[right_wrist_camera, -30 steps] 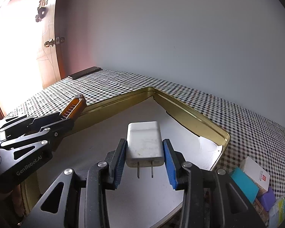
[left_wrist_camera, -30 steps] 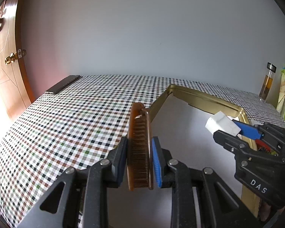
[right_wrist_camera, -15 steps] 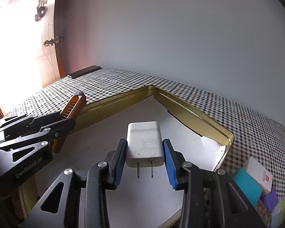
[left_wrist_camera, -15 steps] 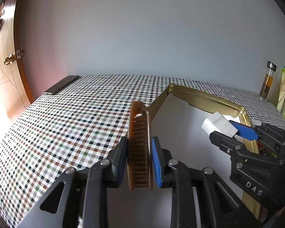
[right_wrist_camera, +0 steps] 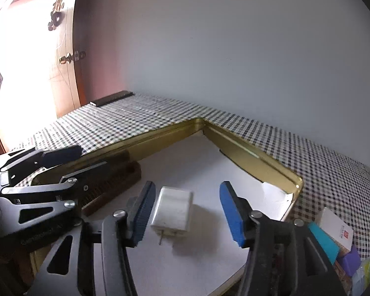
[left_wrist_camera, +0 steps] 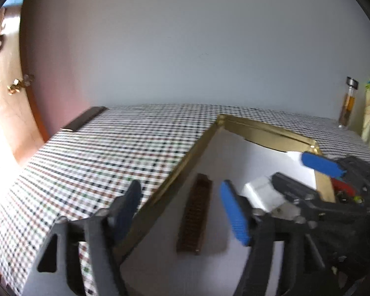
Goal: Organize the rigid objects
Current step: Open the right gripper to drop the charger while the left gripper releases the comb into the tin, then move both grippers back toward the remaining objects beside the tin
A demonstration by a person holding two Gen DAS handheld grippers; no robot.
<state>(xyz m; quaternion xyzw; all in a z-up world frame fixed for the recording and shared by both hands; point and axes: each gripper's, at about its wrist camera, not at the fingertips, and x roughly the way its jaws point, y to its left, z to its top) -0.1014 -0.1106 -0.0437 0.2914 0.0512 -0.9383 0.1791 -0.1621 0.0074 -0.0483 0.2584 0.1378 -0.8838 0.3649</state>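
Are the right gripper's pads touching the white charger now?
Apart. The right wrist view shows the right gripper opening, with gaps between both pads and the white charger lying in the tray.

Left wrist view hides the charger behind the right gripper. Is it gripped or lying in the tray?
Observer: Lying flat on the tray's white liner. The right gripper's jaws are opening, with the charger between the pads and neither pad pressing it.
Operator: Prongs which way?
Observer: Toward the right wrist camera, away from the tray's far corner.
Operator: Anything right of the tray?
Observer: Small boxes on the cloth: white, teal, purple.
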